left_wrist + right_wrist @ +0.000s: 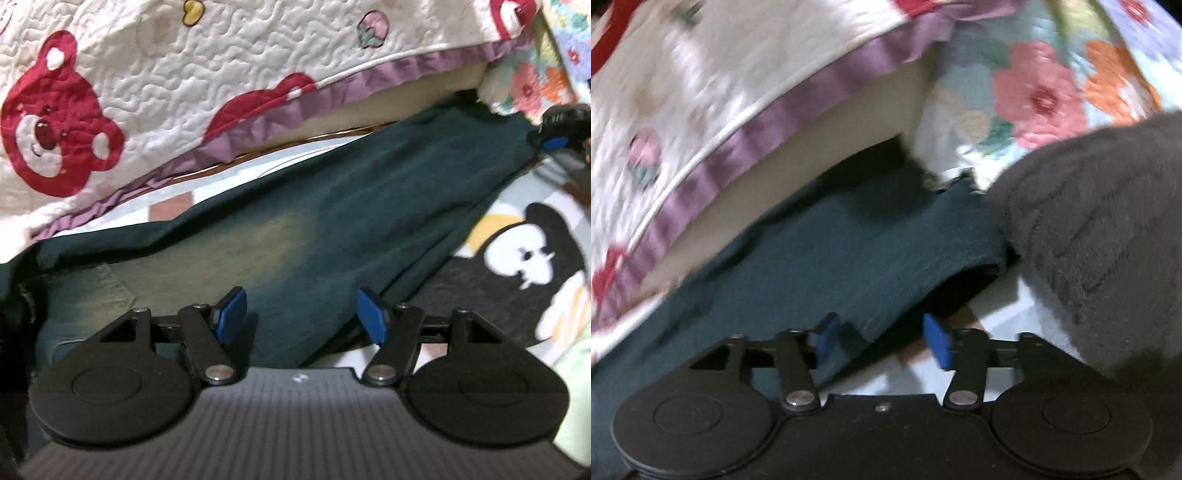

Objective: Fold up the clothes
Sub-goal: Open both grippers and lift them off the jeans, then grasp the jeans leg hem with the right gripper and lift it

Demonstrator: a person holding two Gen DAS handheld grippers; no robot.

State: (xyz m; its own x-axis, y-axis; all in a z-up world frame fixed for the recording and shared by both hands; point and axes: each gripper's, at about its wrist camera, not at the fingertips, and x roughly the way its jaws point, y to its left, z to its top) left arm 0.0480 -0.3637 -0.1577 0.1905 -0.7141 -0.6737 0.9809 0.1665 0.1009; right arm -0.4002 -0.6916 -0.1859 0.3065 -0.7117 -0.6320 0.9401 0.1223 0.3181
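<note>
We hold both our left gripper (301, 314) and right gripper (882, 338) wide apart by the green pants (314, 206), ready to pinch and fold.

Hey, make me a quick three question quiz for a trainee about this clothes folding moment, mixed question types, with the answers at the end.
1. True or false: the left gripper is clamped shut on the dark green trousers.
2. Which lies right of the trousers hem in the right wrist view? A) grey fuzzy garment B) a red towel C) a wicker basket
3. Fill in: the white quilt with red bears has a ___ ruffled edge.

Key
1. False; both the left gripper and the right gripper stand open over the trousers.
2. A
3. purple
</note>
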